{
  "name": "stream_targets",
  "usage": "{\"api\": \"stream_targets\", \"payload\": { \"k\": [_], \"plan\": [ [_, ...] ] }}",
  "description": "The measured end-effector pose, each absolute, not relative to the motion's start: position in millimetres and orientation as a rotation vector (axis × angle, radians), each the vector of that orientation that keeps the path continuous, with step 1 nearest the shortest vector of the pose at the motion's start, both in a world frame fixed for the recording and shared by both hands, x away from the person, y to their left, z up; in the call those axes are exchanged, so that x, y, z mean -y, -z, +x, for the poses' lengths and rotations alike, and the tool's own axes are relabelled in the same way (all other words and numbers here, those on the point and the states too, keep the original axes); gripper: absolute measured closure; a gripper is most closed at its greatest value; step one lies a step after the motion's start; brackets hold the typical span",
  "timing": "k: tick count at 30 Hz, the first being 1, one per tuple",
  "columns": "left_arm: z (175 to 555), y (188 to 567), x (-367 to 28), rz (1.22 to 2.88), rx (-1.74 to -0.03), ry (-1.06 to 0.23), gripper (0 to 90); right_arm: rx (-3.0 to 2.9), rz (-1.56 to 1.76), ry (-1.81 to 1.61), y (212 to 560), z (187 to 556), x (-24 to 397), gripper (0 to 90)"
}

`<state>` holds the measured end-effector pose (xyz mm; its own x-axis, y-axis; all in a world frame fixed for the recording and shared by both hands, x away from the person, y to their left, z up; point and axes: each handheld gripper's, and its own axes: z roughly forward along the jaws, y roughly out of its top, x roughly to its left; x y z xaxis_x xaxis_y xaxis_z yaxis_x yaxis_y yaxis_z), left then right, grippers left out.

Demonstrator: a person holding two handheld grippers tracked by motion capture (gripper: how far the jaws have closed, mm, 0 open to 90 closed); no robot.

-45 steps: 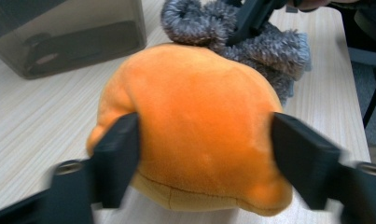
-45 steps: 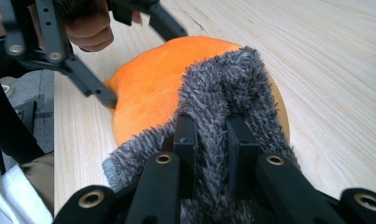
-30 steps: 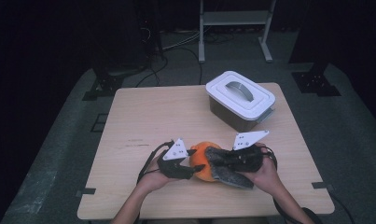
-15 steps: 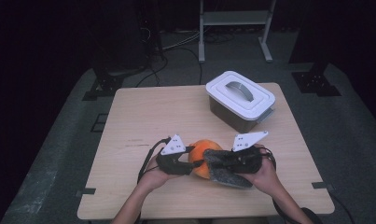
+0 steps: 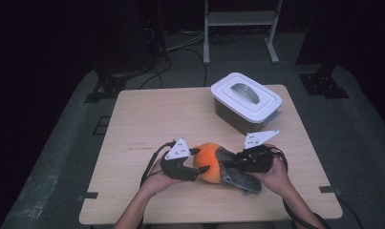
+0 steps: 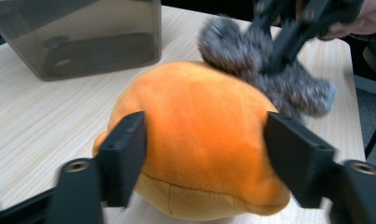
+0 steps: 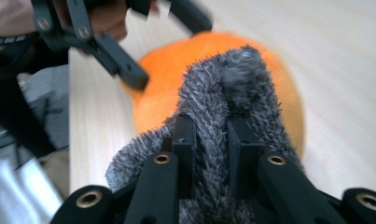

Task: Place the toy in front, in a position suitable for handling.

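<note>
A: Where is the orange plush (image 5: 208, 162)?

B: It lies on the table (image 5: 147, 119), nearer the person than the lidded box (image 5: 245, 101) and a little to the box's left in the high view; the box itself stands toward the table's far right.

A: And the grey part?

B: A grey furry piece (image 5: 238, 172) touches the plush on the side under the box; in the right gripper view it lies over the orange body (image 7: 279, 84); whether it is sewn on or a separate toy I cannot tell.

A: What of the left gripper (image 5: 200, 160)?

B: Its jaws have just been opening; in the left gripper view the plush (image 6: 199, 135) sits between them; the left-hand pad (image 6: 125, 158) looks against the fabric, the other stands just clear of it, so the hold is released; the picture is blurred there, so I say that with some care.

A: The right gripper (image 5: 229, 163)?

B: Clenched on the grey fur (image 7: 213, 121); the two jaws stand close together with a tuft pinched between them, on the box's side of the plush.
</note>
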<state>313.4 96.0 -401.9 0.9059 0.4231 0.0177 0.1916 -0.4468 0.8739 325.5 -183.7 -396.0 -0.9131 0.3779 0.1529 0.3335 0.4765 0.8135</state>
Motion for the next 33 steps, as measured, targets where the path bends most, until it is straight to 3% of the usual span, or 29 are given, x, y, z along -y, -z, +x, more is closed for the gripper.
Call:
{"api": "stream_targets", "payload": {
  "k": [5, 6, 7, 8, 12, 16, 26, 33],
  "plan": [
    [315.2, 405.1, -92.3, 2.038, -0.478, -0.287, 16.1, -2.701, 0.639, -1.430, 399.0, 325.6, 183.9, 75.1],
    [315.0, 406.9, -91.5, 2.042, -0.469, -0.275, 22.6, -2.719, 0.627, -1.413, 397.6, 324.3, 182.4, 75.3],
    [313.7, 407.9, -91.2, 2.049, -0.447, -0.276, 22.6, -2.719, 0.627, -1.413, 397.6, 324.3, 182.4, 75.3],
    [311.9, 407.9, -90.9, 2.055, -0.428, -0.289, 31.4, -2.712, 0.604, -1.397, 392.9, 321.3, 180.8, 75.7],
    [306.2, 405.6, -87.8, 2.067, -0.335, -0.308, 35.8, -2.664, 0.565, -1.466, 380.6, 315.7, 178.6, 76.1],
    [299.4, 405.8, -83.1, 2.095, -0.229, -0.347, 36.1, -2.650, 0.503, -1.451, 371.1, 310.5, 169.8, 75.8],
    [303.0, 408.8, -90.8, 2.107, -0.213, -0.326, 36.0, -2.651, 0.602, -1.410, 384.0, 322.2, 188.2, 75.9],
    [311.3, 407.7, -97.1, 2.051, -0.319, -0.234, 25.4, -2.693, 0.614, -1.401, 394.1, 323.6, 181.5, 75.6]
  ]
}}
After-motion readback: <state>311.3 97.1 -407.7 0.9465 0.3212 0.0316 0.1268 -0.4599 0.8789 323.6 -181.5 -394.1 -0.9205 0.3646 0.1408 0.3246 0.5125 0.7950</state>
